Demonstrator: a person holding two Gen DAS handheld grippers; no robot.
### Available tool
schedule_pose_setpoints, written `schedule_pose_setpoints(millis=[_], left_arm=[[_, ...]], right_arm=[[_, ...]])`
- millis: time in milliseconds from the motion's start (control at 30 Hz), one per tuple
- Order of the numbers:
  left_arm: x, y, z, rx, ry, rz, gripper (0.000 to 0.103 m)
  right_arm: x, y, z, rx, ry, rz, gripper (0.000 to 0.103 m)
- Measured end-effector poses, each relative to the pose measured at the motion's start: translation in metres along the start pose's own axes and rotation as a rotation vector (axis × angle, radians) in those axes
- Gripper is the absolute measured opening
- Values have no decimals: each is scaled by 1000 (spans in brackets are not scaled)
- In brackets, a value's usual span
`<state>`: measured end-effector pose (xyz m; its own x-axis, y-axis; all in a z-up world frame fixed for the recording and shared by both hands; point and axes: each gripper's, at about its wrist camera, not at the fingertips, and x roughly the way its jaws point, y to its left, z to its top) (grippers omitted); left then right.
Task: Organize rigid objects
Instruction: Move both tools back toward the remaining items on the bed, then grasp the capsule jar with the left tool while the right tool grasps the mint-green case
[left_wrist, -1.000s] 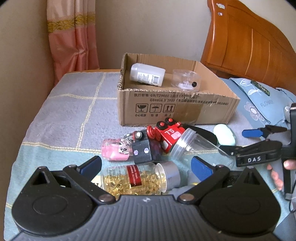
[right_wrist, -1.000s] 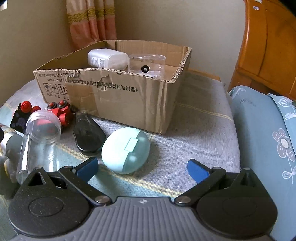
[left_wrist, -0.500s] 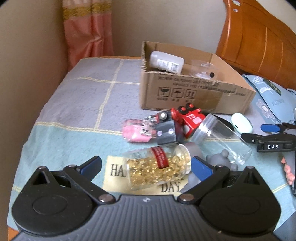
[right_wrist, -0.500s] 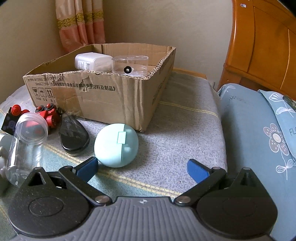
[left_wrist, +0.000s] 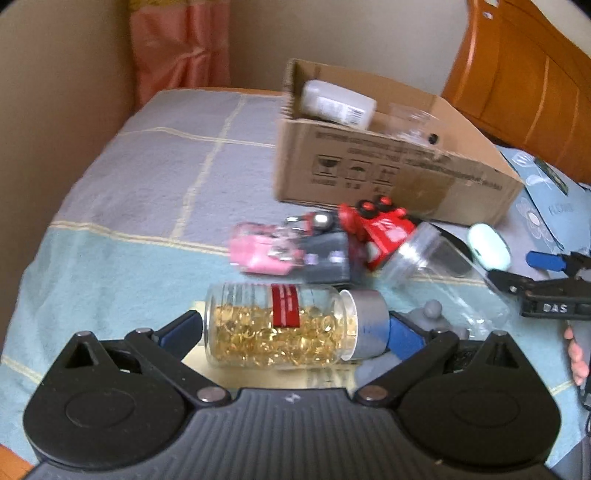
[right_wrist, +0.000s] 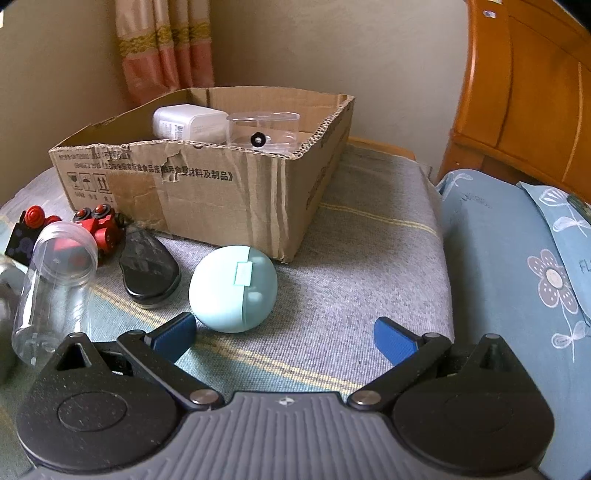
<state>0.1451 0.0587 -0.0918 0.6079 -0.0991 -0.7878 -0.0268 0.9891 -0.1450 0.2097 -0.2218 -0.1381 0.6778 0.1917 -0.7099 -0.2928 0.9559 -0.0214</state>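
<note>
From the left wrist we look over a bed (left_wrist: 122, 177) spread with a grey and pale green checked cover, a beige wall and a pink curtain (left_wrist: 177, 48) at 11 o'clock, and an orange wooden headboard (left_wrist: 524, 74) at 1 o'clock. A cardboard box (left_wrist: 388, 177) sits at 12 to 1 o'clock with a white bottle (left_wrist: 338, 103) inside. Compared with half a second ago, the capsule bottle (left_wrist: 280, 325) now lies squarely between our left gripper (left_wrist: 291, 332) fingers, which stand wide apart, one tip at its base and the other at its grey cap; we cannot tell if they touch it. Beyond it, at 12 o'clock, lie a pink toy (left_wrist: 262, 251), a grey block (left_wrist: 328, 254) and a red toy car (left_wrist: 384, 229). An empty clear jar (left_wrist: 439, 269) lies at 2 o'clock, with the right gripper (left_wrist: 517, 269) at 3 o'clock.

From the right wrist the same cover runs up to a blue flowered pillow (right_wrist: 517, 258) at 3 o'clock, with the headboard (right_wrist: 535, 92) at 1 o'clock and the curtain (right_wrist: 166, 48) at 11 o'clock. The view has closed in a little on the box (right_wrist: 221, 184) since the earlier frame. Our right gripper (right_wrist: 284, 336) is spread wide and holds nothing. The mint case (right_wrist: 232, 291) lies just beyond its left finger at 11 o'clock, not between the tips. A black oval case (right_wrist: 149, 269) lies at 10 o'clock, touching neither, and the clear jar (right_wrist: 51, 284) at 9 o'clock.
</note>
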Motion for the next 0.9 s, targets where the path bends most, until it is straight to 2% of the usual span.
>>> schedule_pose_setpoints(millis=[133, 367, 433, 733, 900], left_arm=[[-4, 7, 0, 22, -20, 56, 102], [1, 4, 3, 25, -20, 50, 101], [3, 2, 4, 27, -18, 52, 100], [1, 3, 6, 30, -26, 53, 93], [2, 7, 5, 14, -28, 41, 93]], right_arm=[[3, -1, 4, -50, 6, 35, 103], [12, 5, 16, -143, 2, 112, 100], [13, 6, 18, -161, -3, 144, 89], [12, 9, 27, -218, 11, 205, 61], [10, 9, 28, -212, 23, 197, 59]])
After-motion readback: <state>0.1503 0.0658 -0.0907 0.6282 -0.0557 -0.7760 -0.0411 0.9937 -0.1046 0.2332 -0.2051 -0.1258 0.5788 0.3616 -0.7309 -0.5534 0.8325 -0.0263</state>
